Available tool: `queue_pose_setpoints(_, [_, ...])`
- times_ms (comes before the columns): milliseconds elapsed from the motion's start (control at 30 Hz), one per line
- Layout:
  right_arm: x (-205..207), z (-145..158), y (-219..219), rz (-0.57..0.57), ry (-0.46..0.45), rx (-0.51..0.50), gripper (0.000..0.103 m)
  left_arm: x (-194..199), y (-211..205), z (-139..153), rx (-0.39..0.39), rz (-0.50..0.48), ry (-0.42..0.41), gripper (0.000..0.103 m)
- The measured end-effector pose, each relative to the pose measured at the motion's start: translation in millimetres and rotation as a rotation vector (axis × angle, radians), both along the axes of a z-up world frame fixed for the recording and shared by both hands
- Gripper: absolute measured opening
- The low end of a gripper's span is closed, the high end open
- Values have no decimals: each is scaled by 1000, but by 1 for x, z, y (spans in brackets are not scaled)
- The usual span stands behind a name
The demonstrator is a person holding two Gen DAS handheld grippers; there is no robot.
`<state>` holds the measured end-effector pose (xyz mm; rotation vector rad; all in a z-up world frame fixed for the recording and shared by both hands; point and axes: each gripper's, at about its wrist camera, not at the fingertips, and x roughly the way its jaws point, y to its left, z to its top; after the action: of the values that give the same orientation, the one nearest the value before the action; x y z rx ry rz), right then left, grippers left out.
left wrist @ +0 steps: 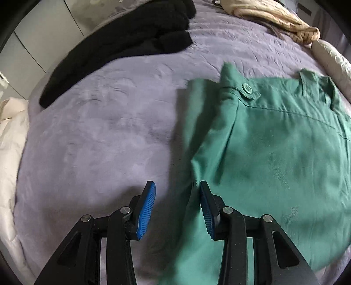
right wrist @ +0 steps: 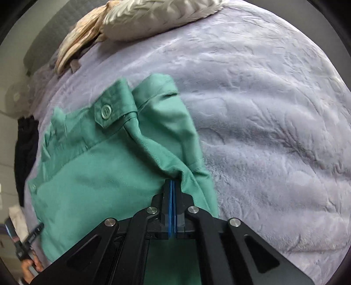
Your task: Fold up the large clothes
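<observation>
the green garment [right wrist: 105, 173] lies on the lilac bedspread [right wrist: 274, 131] of a bed, partly folded, with its buttoned tab [right wrist: 106, 114] and waistband end toward the pillows [right wrist: 153, 19] at the far side. its long axis seems to run from that far end back toward the person, though the near end passes out of view under the grippers, so the full length cannot be judged.

the right gripper [right wrist: 172, 186] is closed, its blue pads pressed together on a pinched ridge of green cloth along the garment's right edge. the left gripper [left wrist: 177, 197] hangs with its jaws apart and nothing between them, just over the garment's left edge [left wrist: 193, 166], one pad above the bedspread and the other above the cloth.

risks from here, as a judgement: the right pinch looks shallow and may take only the top layer, so a lift could peel the layers apart and spoil the fold. pulling with one gripper alone could drag the garment askew across the soft bedspread. the left gripper might also catch the bedspread along with the cloth.
</observation>
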<state>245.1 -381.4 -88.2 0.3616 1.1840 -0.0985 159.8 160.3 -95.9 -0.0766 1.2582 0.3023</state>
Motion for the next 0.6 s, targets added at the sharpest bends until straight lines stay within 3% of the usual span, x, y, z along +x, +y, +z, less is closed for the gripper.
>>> queue_pose_setpoints(133, [-24, 23, 8, 35, -26, 4, 3, -24, 4, 24, -13, 1, -25, 43])
queue_pose_setpoints(233, [-49, 27, 39, 119, -14, 19, 3, -40, 0, 20, -41, 0, -7, 43])
queue_pose_setpoints(333, [-73, 8, 65, 183, 36, 20, 3, -57, -4, -5, -46, 11, 51, 44])
queue_pose_setpoints(433, [-90, -22, 70, 170, 115, 18, 2, -69, 0, -15, -86, 27, 59, 49])
queue_pose_setpoints(600, [-102, -16, 59, 116, 131, 51, 3, -83, 3, -8, -56, 15, 86, 49])
